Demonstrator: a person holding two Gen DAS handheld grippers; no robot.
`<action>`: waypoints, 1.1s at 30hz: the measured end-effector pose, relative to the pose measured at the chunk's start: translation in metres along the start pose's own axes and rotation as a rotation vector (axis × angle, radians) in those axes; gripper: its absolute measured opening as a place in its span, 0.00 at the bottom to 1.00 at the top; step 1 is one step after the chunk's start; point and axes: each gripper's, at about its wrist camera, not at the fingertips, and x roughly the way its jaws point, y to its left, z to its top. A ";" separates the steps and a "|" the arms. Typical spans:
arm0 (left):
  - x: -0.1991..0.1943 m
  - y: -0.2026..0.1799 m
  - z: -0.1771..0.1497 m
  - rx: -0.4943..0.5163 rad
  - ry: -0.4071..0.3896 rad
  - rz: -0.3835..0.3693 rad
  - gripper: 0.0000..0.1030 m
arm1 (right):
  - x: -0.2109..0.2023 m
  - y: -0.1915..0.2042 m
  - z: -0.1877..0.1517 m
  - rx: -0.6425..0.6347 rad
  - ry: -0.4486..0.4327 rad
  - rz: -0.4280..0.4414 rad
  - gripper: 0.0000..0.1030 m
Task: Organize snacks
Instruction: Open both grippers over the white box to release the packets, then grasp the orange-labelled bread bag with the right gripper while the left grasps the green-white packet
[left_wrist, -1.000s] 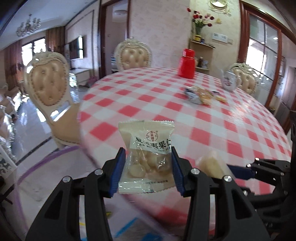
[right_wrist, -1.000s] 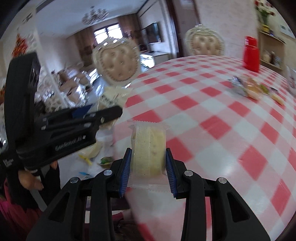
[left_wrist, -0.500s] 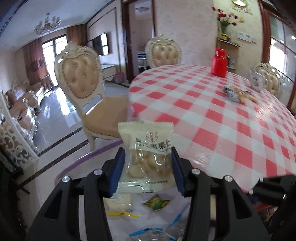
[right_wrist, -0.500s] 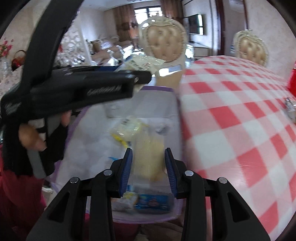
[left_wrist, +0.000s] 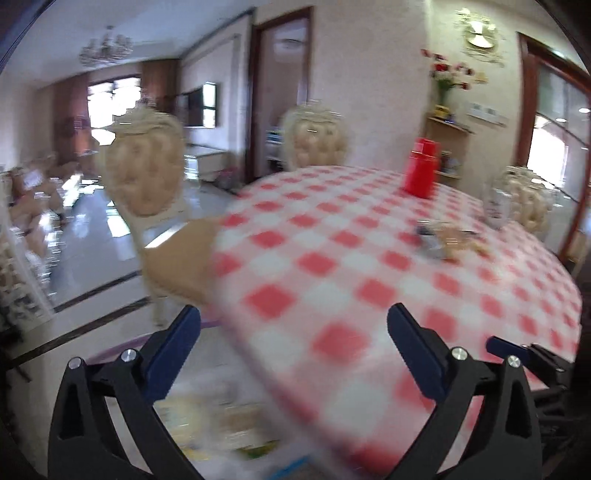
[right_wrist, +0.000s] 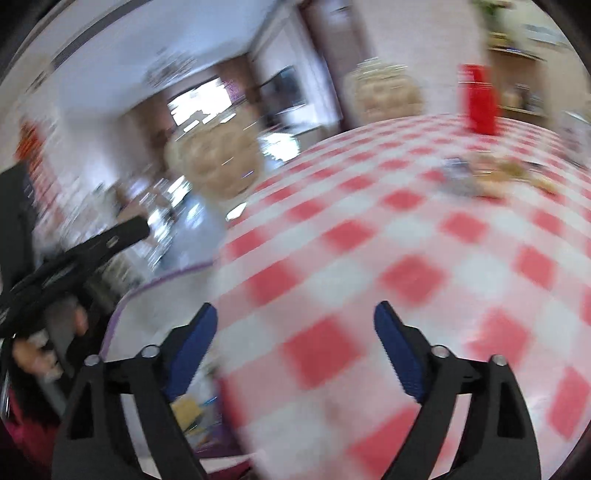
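Note:
Both views are motion-blurred. My left gripper (left_wrist: 293, 328) is open and empty above the near edge of the red-and-white checked table (left_wrist: 369, 258). My right gripper (right_wrist: 295, 325) is open and empty over the same edge. Below the table edge a white container with a purple rim (right_wrist: 122, 306) holds several snack packets (left_wrist: 221, 428); the packets also show in the right wrist view (right_wrist: 186, 410). A small pile of wrapped snacks (left_wrist: 447, 240) lies on the table's far right, also seen in the right wrist view (right_wrist: 491, 173). The left gripper's body (right_wrist: 85, 254) shows at the left there.
A red jug (left_wrist: 423, 170) and a white teapot (left_wrist: 498, 206) stand at the table's far side. Padded cream chairs (left_wrist: 147, 177) stand to the left and behind the table. The glossy floor (left_wrist: 81, 251) lies to the left.
Both grippers have opened and let go of their snack packets, which are no longer between the fingers. Both cameras have swung up and back toward the table.

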 end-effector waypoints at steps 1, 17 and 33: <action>0.012 -0.016 0.007 0.005 0.016 -0.034 0.98 | -0.003 -0.015 0.003 0.024 -0.012 -0.038 0.84; 0.275 -0.130 0.070 -0.594 0.121 -0.016 0.98 | 0.016 -0.235 0.067 0.387 -0.038 -0.282 0.84; 0.310 -0.110 0.071 -0.613 0.130 0.041 0.98 | 0.187 -0.269 0.195 0.272 0.067 -0.359 0.84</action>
